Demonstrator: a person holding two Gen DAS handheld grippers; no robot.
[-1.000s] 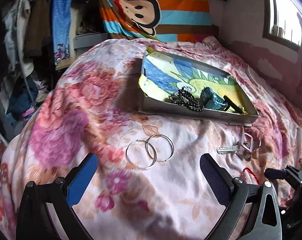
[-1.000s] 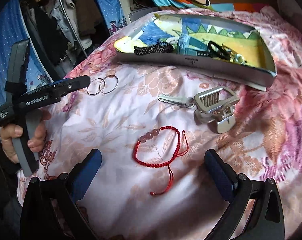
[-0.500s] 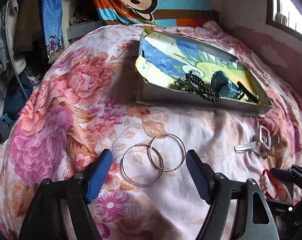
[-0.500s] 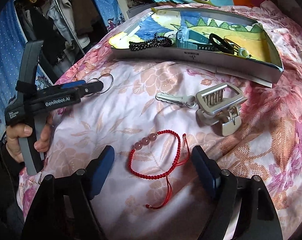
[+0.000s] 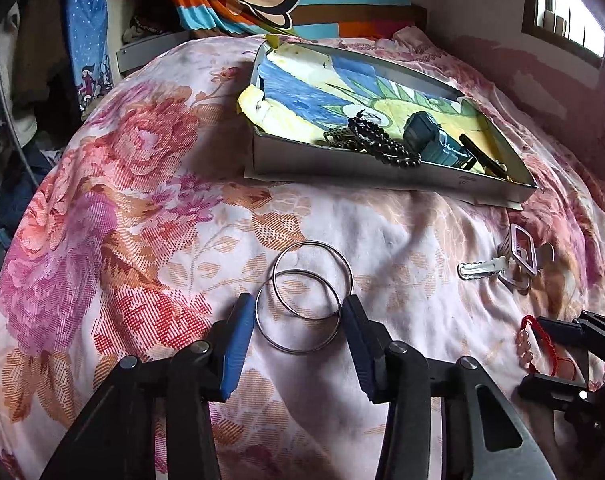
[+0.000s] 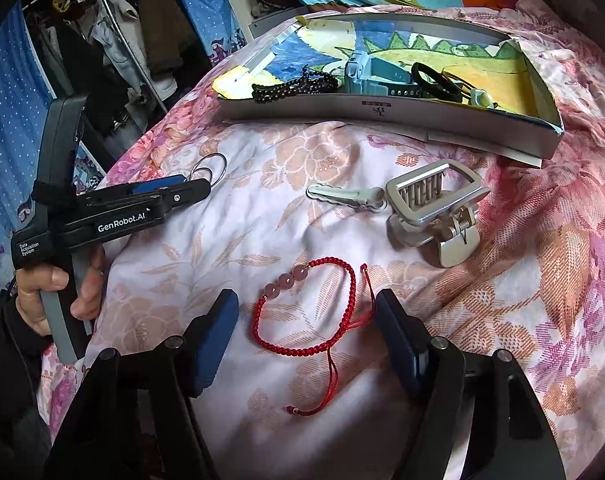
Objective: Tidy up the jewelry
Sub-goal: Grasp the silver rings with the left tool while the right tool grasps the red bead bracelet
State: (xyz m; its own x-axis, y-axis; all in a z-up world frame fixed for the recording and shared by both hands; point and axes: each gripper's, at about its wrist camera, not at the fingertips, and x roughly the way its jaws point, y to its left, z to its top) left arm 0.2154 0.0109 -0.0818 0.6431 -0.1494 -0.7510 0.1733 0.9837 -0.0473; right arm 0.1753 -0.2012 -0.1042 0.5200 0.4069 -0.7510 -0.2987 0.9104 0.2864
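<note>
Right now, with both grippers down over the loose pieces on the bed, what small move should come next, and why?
Probably finish both closes. The left gripper is closing around the two rings, its pads beside the near ring but not clearly pressing. The right gripper is closing around the red bracelet, pads still apart from it. The tray already holds other pieces.

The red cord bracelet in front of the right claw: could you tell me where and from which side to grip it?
Grip the red cord bracelet across its flat-lying loop from above, one pad outside each side, clear of the pink beads; the right claw, closing, already straddles it.
</note>
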